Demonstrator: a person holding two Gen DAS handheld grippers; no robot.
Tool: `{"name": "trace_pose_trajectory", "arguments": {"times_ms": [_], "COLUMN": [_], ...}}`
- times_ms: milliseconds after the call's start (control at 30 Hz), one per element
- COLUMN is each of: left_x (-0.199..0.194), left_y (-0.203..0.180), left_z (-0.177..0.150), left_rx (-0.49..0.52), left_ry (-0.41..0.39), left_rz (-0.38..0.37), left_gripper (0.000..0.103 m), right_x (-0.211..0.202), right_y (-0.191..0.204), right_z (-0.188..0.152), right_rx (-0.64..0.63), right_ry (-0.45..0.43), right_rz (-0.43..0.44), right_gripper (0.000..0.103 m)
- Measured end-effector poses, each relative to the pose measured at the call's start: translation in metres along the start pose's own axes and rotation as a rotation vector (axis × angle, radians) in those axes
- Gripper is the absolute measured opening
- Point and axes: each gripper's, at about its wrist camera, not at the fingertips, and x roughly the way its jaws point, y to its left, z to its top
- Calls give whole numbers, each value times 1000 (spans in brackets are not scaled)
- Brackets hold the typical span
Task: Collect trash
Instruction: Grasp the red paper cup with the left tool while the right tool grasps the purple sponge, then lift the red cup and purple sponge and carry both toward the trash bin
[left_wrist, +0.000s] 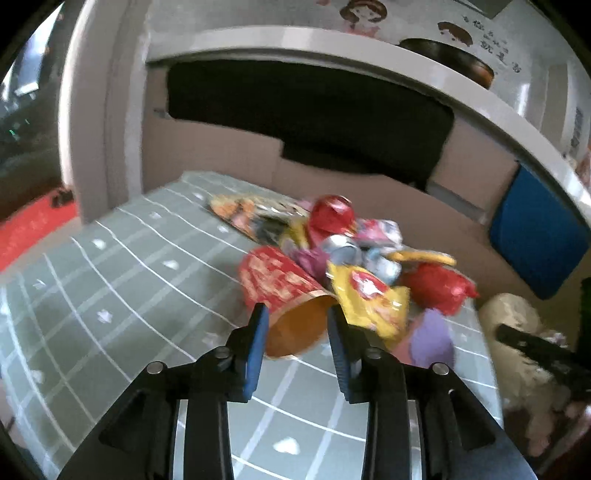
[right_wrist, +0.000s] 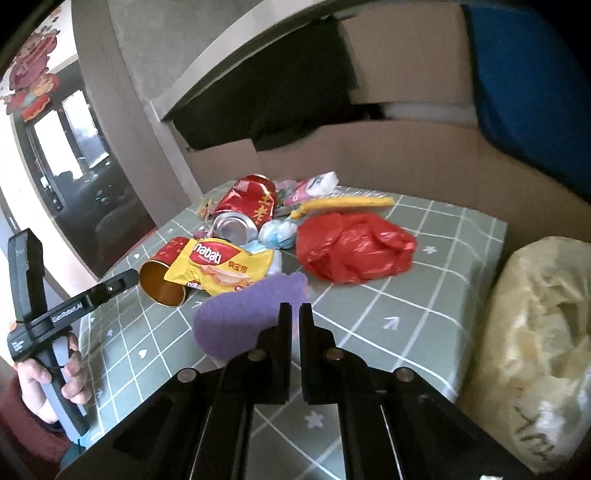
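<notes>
- The trash sits in a loose heap toward the far middle of the green checked tablecloth (right_wrist: 443, 236), with cardboard boxes (right_wrist: 406, 155) behind it and a pale plastic bag (right_wrist: 535, 332) standing off the table's right edge.
- The left gripper (left_wrist: 297, 325) stands partly open, its blue pads (left_wrist: 256, 343) either side of the mouth of a red paper cup (left_wrist: 280, 288) lying on its side; from here I cannot tell whether they press on it.
- That cup looks light and thin-walled with a gold lining. It would crush easily, so a gentle pinch across the rim seems the place to take it.
- The right gripper (right_wrist: 294, 314) is closed, its black jaws nearly together over the near edge of a purple sponge-like piece (right_wrist: 236, 317). Whether any of it is caught between them I cannot make out.
- The purple piece looks soft, matt and springy, and probably weighs almost nothing; any edge should serve.
- The yellow wafer wrapper (right_wrist: 221, 266) is glossy, crinkled film, likely slippery. A fold would hold better than a flat face.
- The crushed red can (right_wrist: 247, 210) is dented metal, stiff and light; its flattened waist looks easiest.
- The red plastic bag (right_wrist: 351, 247) is limp and rumpled, so a raised crease would suit.
- A yellow fuzzy strip (right_wrist: 347, 203) and a pale blue wad (right_wrist: 277, 232) lie among them, both soft.
</notes>
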Motion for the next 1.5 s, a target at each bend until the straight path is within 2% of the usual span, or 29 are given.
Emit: {"name": "trace_pose_trajectory", "arguments": {"times_ms": [67,133,167,200,233,333,467,600,733,833,867,1000,1100,1167,1267,1367,1433,1500], "left_x": [10,23,33,40,45,42,19,-2,-17,-30,-33,-40,-40,-37,-35,-31,-28,-23], "left_y": [0,2,3,5,8,13,9,20,26,20,14,-6,-26,-38,-56,-68,-71,-69], "left_z": [2,3,3,2,2,-1,-10,-15,-15,-18,-19,-22,-23,-21,-19,-17,-18,-19], "left_rx": [27,40,39,28,10,-35,-21,-88,-106,-78,-65,-49,-27,2,30,55,56,37], "left_ry": [15,46,85,111,126,122,77,91,98,98,103,120,124,118,105,81,71,81], "left_rz": [54,67,66,57,38,23,6,-45,-78,-115,-140,-223,-270,-272,-271,-234,-209,-191], "left_gripper": [34,34,33,30,16,7,5,4,4,4,4,4,4,4,4,4,4,4], "right_x": [-2,3,5,8,14,24,44,69,80,75,68,31,2,-17,-42,-50,-45,-34], "right_y": [0,4,5,7,8,8,-1,-5,8,23,28,36,23,12,-1,-8,-7,-4], "right_z": [1,2,2,2,3,0,0,1,5,5,5,9,12,16,18,18,13,1], "right_rx": [-5,-9,-5,4,20,52,101,135,99,39,12,-53,-52,-64,-120,-167,-189,-196], "right_ry": [1,12,17,22,30,44,73,134,178,156,130,56,16,-4,-42,-63,-58,-35], "right_rz": [-6,-5,6,26,54,61,57,94,143,161,154,107,61,-9,-161,-266,-279,-254], "right_gripper": [9,14,22,27,33,34,36,38,40,27,21,15,13,13,13,13,13,13]}}
